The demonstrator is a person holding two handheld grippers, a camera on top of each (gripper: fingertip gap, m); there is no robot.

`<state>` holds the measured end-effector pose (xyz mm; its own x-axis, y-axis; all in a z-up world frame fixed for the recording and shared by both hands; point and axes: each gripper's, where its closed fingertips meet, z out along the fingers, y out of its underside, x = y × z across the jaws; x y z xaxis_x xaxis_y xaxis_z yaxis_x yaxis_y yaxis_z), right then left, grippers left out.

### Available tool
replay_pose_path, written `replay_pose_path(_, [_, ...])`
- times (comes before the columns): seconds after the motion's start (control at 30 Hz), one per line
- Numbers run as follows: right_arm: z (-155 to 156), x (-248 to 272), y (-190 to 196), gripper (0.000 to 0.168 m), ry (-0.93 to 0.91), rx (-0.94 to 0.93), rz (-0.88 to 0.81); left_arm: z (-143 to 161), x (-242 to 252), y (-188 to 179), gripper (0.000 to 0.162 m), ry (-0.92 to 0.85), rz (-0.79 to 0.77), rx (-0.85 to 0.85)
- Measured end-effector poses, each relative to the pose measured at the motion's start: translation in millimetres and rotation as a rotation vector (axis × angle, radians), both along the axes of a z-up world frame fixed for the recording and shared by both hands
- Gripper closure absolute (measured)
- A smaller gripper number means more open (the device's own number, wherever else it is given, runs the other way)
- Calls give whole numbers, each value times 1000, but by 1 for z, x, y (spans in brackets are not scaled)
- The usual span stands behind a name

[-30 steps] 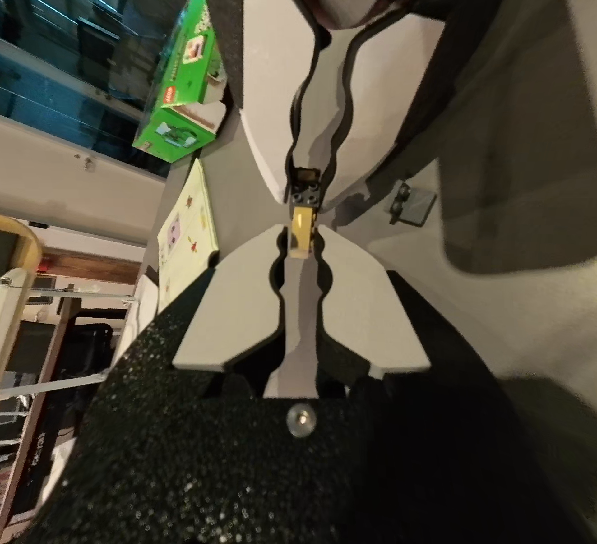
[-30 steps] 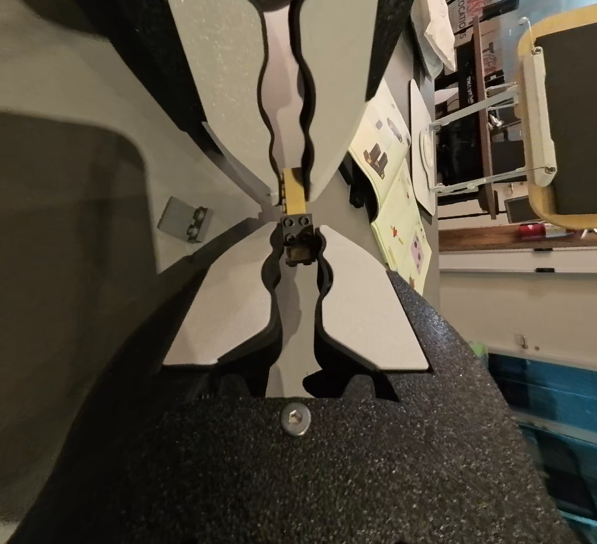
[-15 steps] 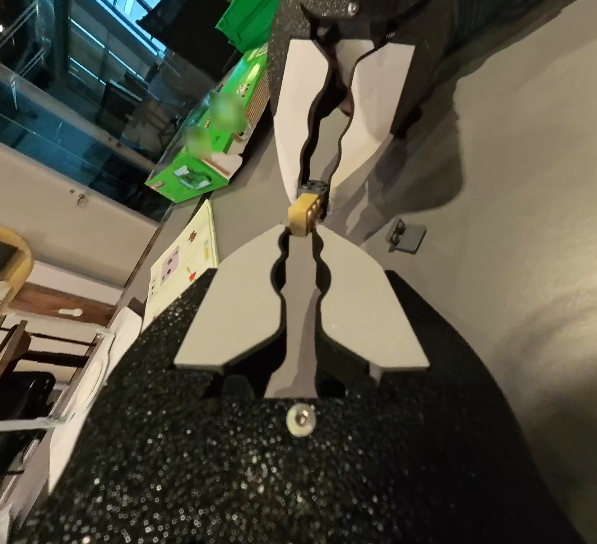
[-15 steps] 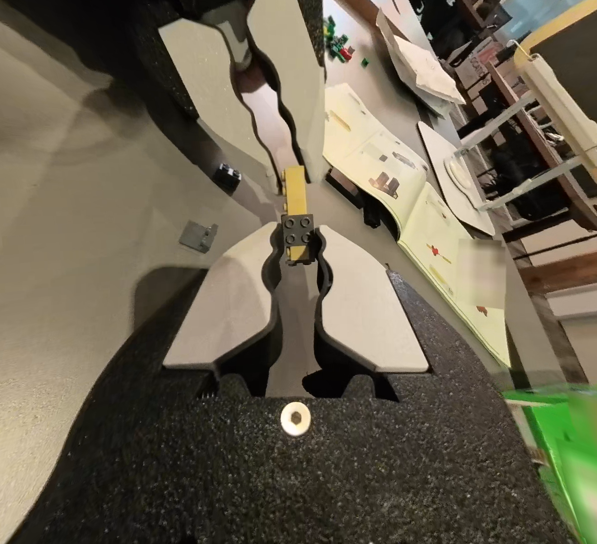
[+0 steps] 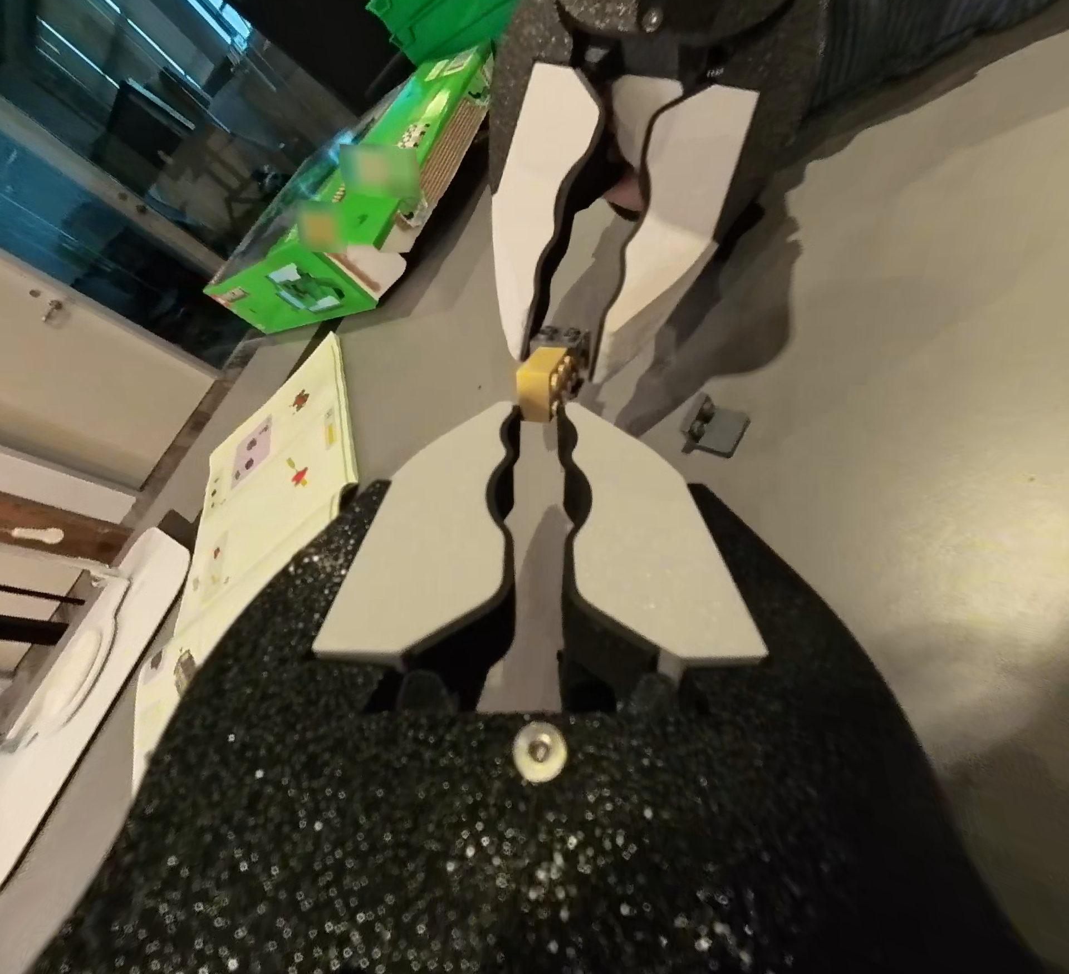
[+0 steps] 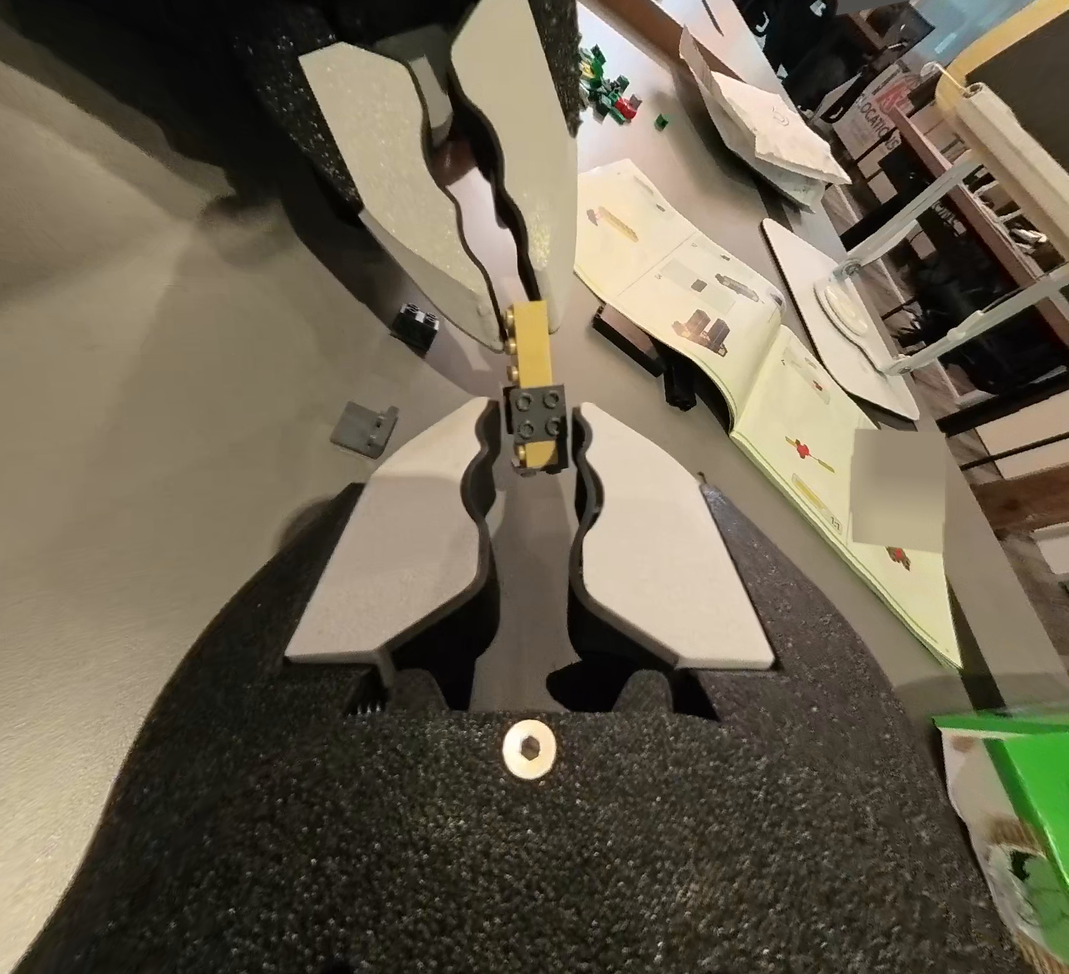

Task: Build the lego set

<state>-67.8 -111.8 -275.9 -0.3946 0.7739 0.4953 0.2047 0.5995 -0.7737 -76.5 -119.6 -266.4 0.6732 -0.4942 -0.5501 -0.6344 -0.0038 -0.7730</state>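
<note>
My left gripper (image 5: pixel 538 417) is shut on one end of a long yellow brick (image 5: pixel 541 385). My right gripper (image 6: pixel 535 428) faces it tip to tip and is shut on a dark grey 2x2 brick (image 6: pixel 538 417). That brick sits on the other end of the yellow brick (image 6: pixel 531 345), studs toward the right wrist camera. The joined pieces hang in the air above the grey table (image 6: pixel 173 368). In the left wrist view the right gripper (image 5: pixel 558 339) holds the dark brick (image 5: pixel 564 336). In the right wrist view the left gripper (image 6: pixel 523 322) grips the yellow brick's far end.
A small grey bracket piece (image 6: pixel 364 426) (image 5: pixel 714 428) and a black brick (image 6: pixel 416 322) lie on the table below. An open instruction booklet (image 6: pixel 723 310) (image 5: pixel 277 483), a green box (image 5: pixel 324 252), a pile of green bricks (image 6: pixel 607 84) and a white bag (image 6: pixel 758 131) lie to the side. The grippers are tip to tip, or close to it.
Both grippers have tilted and swung together with the joined bricks still held. More of the yellow brick now shows between the two sets of fingertips.
</note>
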Motion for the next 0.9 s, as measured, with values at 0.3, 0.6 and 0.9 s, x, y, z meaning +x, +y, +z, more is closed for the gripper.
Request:
replay_pose_path(0.3, [0,9,4,139,-65,-113,8,-2,-39,11,150,-21,205,-36])
replay_pose_path(0.6, [-25,27,-26,141,-355,-221,150,6,-42,10,151,55,215,43])
replay_pose_path(0.9, [-30,24,-33,146,-385,-199,151,4,-39,11,151,51,203,29])
